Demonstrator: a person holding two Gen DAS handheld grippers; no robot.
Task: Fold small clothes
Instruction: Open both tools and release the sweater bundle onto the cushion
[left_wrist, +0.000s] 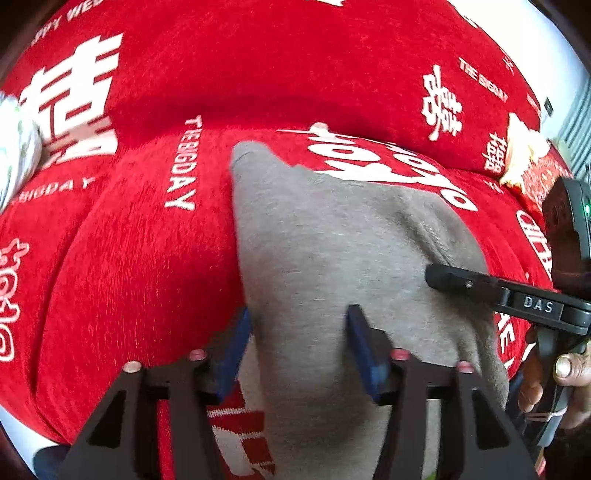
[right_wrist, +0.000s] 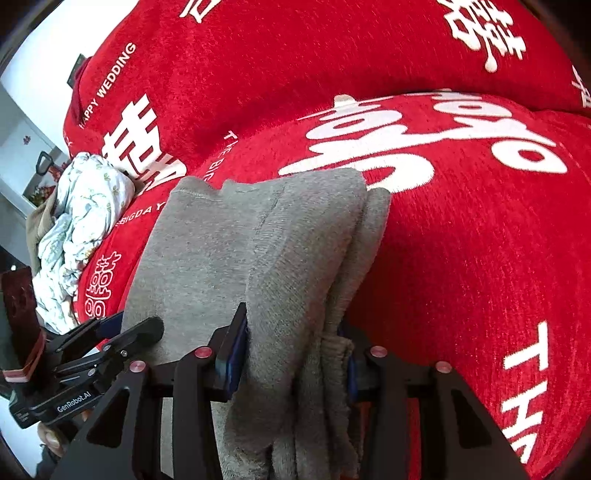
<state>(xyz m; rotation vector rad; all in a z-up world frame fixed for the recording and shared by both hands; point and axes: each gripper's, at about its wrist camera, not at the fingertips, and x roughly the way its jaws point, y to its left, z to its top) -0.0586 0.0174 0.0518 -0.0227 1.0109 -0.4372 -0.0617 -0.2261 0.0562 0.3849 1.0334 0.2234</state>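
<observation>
A grey knit garment (left_wrist: 332, 240) lies folded on a red seat cushion (left_wrist: 129, 258) printed with white letters. In the left wrist view my left gripper (left_wrist: 301, 332) stands open, its blue pads wide apart over the garment's near left part; the left pad is at the cloth's edge. One black finger (left_wrist: 454, 280) of the right gripper rests on the cloth's right side. In the right wrist view the grey garment (right_wrist: 229, 251) shows stacked layers, and my right gripper (right_wrist: 293, 350) is shut on the thick folded edge. The left gripper (right_wrist: 135, 322) sits at the cloth's near left.
A red back cushion (right_wrist: 295, 55) rises behind the seat. A crumpled white floral cloth (right_wrist: 85, 206) lies at the left end, seen too as a white floral cloth (left_wrist: 14, 155). A snack packet (left_wrist: 524, 158) sits far right. A person's hand (left_wrist: 569, 369) holds the right gripper.
</observation>
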